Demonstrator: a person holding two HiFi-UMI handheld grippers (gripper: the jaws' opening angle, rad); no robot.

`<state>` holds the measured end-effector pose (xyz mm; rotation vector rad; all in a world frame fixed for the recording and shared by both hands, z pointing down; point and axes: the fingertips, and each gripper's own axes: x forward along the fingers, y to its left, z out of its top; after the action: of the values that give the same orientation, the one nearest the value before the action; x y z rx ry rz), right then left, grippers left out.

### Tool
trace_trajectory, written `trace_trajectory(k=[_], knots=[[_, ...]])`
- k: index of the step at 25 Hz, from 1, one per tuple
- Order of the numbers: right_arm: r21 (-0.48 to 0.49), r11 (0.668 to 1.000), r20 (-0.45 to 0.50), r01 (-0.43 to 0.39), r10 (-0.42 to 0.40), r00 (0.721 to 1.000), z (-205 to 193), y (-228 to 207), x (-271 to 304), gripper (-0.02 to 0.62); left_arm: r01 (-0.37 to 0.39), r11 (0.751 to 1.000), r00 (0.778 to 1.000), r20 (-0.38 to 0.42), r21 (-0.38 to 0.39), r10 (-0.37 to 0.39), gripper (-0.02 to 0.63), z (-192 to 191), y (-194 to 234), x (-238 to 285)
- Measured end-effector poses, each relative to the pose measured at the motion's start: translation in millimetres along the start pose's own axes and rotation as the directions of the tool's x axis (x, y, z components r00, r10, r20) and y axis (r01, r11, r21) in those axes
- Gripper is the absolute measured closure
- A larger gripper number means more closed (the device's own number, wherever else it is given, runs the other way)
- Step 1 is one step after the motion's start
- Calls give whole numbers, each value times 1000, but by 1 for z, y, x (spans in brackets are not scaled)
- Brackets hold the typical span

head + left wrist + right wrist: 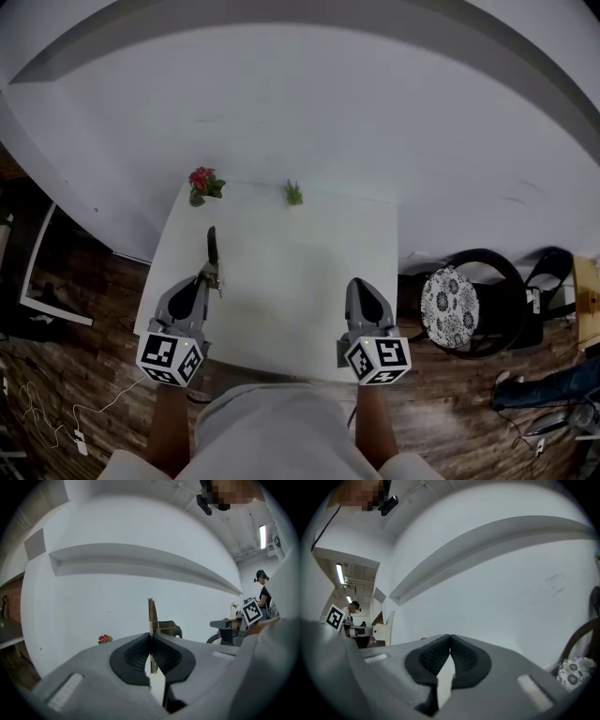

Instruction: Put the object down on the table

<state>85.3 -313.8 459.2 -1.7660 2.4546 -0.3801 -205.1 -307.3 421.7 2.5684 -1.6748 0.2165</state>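
Observation:
A thin knife-like tool (212, 249) with a dark blade points away from me over the left part of the white table (300, 253). My left gripper (207, 278) is shut on its near end. In the left gripper view the tool (152, 613) stands edge-on and upright, pinched between the pads of the left gripper (151, 637). My right gripper (360, 285) hovers over the table's front right part, shut with nothing in it. In the right gripper view the pads of the right gripper (450, 637) meet at their tips.
A small red-flowered plant (202, 183) and a small green plant (293, 193) stand at the table's far edge by the white wall. A dark chair with a patterned cushion (450, 307) is to the right of the table. Wooden floor with cables lies to the left.

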Motion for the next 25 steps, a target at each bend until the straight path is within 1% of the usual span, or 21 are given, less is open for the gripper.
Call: trace_trajectory(k=[5,10,13,15,18,21,25], knots=[[8,1000,-3,-6,6,1000,1,-9,7,592,9,998,1000,-15,67,-8,597,5,-5,17],[14,1000,-8,-6,6,1000,-1,-17,13,592,23,994,998,-60,111,-17,597,-4,-5,36],[17,1000,-10,-5,6,1000,-1,-21,16,592,26,985,995,-96,173,-9,597,-10,-3,49],[21,1000,-10,-1,1,1000,-2,-26,16,592,40,968,993,-121,247,-10,597,-11,-6,57],[29,1000,-11,6,-5,1000,-2,-32,16,592,72,929,988,-155,362,-17,597,-11,-14,69],[28,1000,-11,3,-2,1000,-1,-34,17,592,103,892,983,-183,441,-23,597,-13,-21,80],[19,1000,-14,-2,3,1000,1,-35,20,592,135,836,972,-234,532,-8,597,-24,-24,94]])
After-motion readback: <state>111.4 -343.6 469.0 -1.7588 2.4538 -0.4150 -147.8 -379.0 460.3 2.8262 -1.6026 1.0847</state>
